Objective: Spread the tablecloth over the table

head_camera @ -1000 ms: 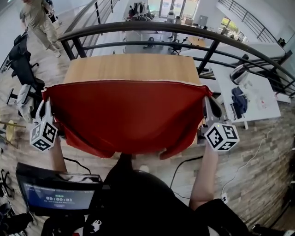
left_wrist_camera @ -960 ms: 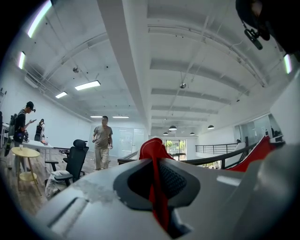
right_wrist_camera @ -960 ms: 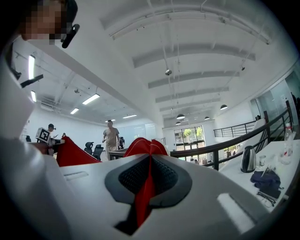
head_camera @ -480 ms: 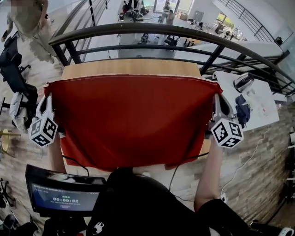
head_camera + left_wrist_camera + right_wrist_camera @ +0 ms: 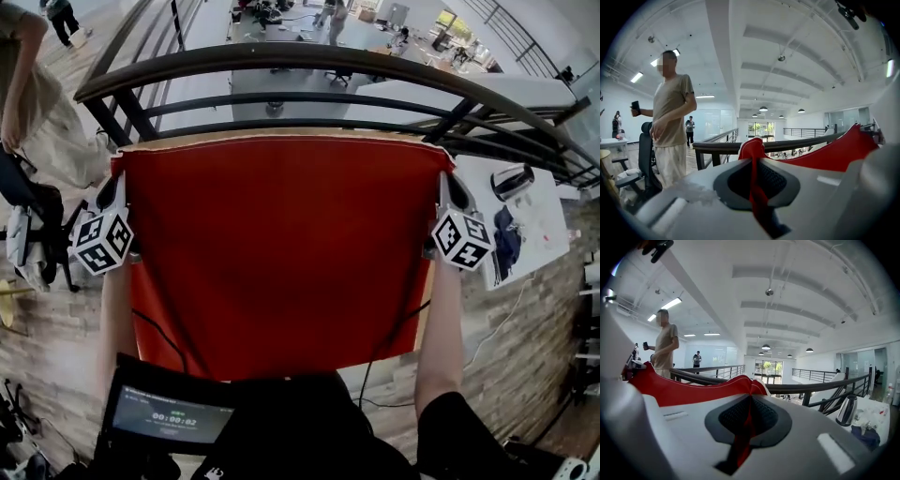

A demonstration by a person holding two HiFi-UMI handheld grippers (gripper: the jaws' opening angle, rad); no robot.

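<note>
Over the table (image 5: 187,141), the tablecloth (image 5: 281,253) stretches crosswise between the left gripper (image 5: 118,180) and right gripper (image 5: 448,186), each pinching one far corner, near the table's far edge.

The air above the tablecloth (image 5: 281,253), which is stretched across the table (image 5: 425,309), is open. Just beyond the far edge, a dark railing (image 5: 281,58) bars further reach. On the left stand a person (image 5: 52,141) and an office chair (image 5: 37,211). On the right, a white side table (image 5: 548,225) carries a kettle (image 5: 514,180).
</note>
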